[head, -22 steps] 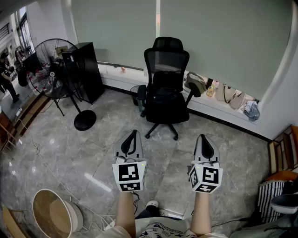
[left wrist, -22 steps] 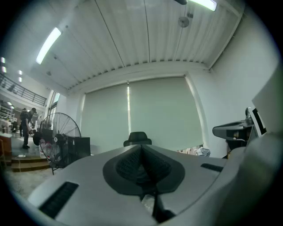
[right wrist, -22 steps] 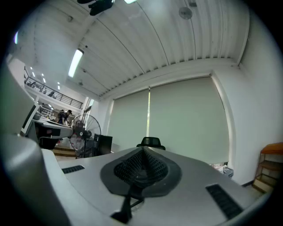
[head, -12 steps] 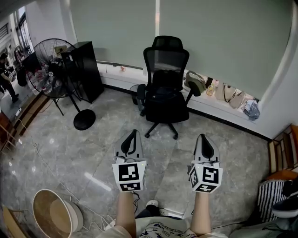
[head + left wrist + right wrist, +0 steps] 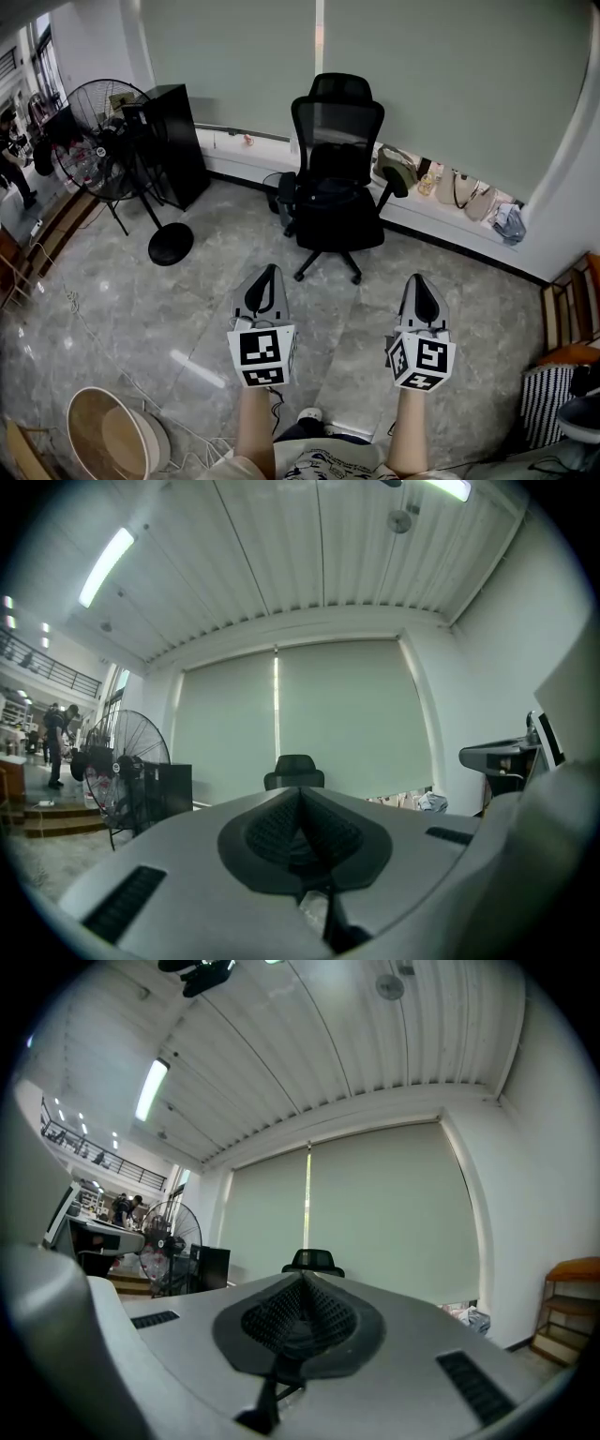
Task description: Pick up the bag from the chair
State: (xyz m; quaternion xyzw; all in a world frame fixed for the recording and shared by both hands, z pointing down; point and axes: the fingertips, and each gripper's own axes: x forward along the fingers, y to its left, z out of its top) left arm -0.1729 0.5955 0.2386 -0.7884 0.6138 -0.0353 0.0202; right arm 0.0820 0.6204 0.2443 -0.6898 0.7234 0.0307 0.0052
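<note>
**Facing the chair (image 5: 337,131), with left gripper (image 5: 269,268) and right gripper (image 5: 416,278) held level, each pressed together on nothing.**

Well ahead of both tips, roughly between their lines of aim: a dark bulk on the seat (image 5: 349,234), apparently the bag (image 5: 328,195), hard to tell from the black upholstery. Looks soft and slack, probably light, unlikely to slip or break. Best taken at a handle or a gathered top fold rather than the sagging body, though no handle can be made out. Only in the head view: seat, bag, bare floor (image 5: 187,281) ahead of the tips, a fan (image 5: 105,139) far off beyond the left gripper. In the gripper views: just the headrest (image 5: 294,765) above the closed jaws, plus clear sight of pads meeting with nothing between.
</note>
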